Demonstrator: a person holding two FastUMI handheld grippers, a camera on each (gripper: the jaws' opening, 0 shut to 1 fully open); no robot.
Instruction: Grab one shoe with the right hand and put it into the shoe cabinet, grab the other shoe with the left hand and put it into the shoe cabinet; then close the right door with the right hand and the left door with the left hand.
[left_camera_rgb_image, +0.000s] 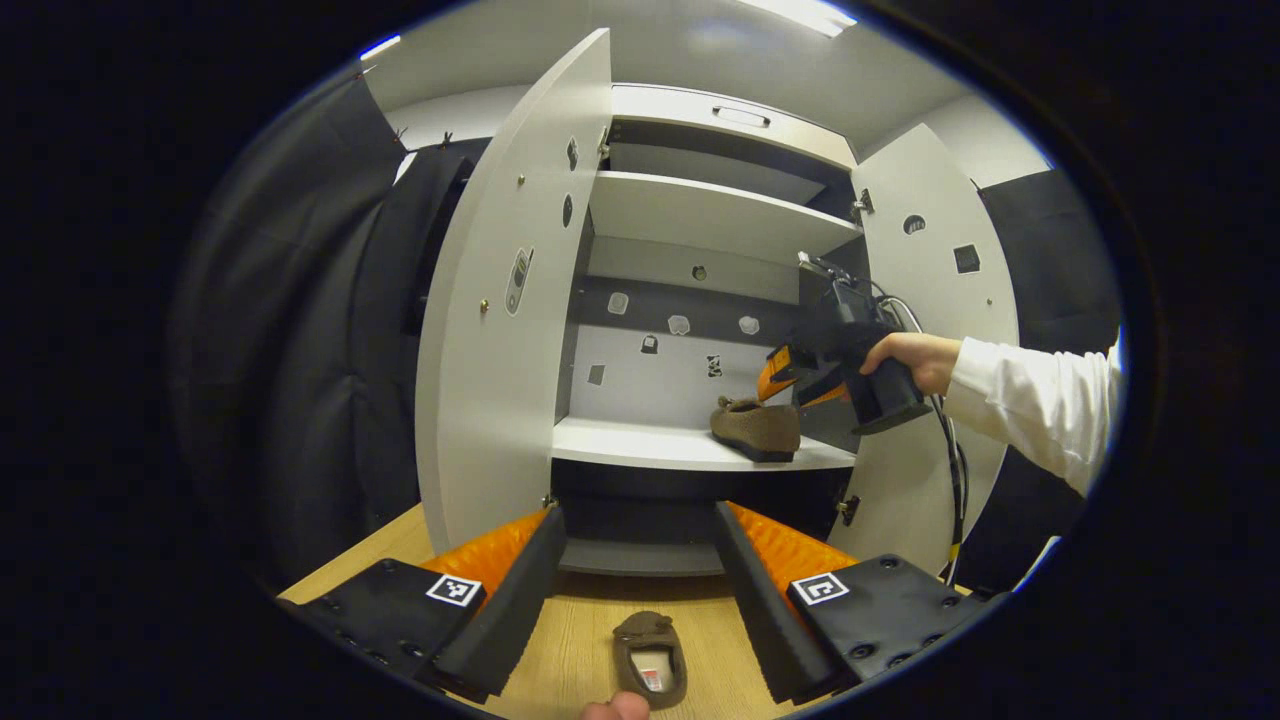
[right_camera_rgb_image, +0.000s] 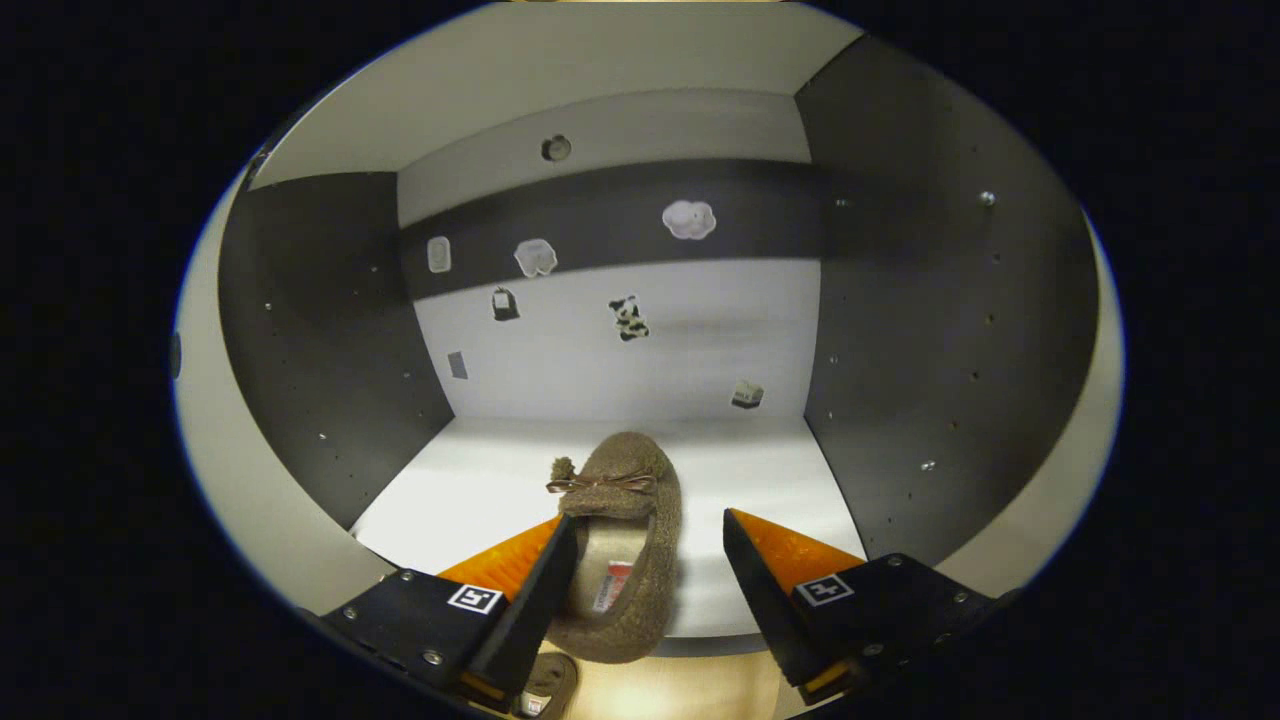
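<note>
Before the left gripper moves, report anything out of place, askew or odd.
Nothing looks damaged or spilled. One shoe sits upright on the cabinet shelf, its heel overhanging the front edge, between the right gripper's open fingers. The other shoe lies on the wooden floor before the left gripper. Both cabinet doors stand open.

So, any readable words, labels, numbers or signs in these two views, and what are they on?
None can be read.
Insole label of the shoe on the shelf: too blurred.
Insole label of the shoe on the floor: too small.
Stickers on the cabinet's back wall: pictures, no legible text.
Square markers on the left tongs and right tongs: coded patterns, no words.
</note>
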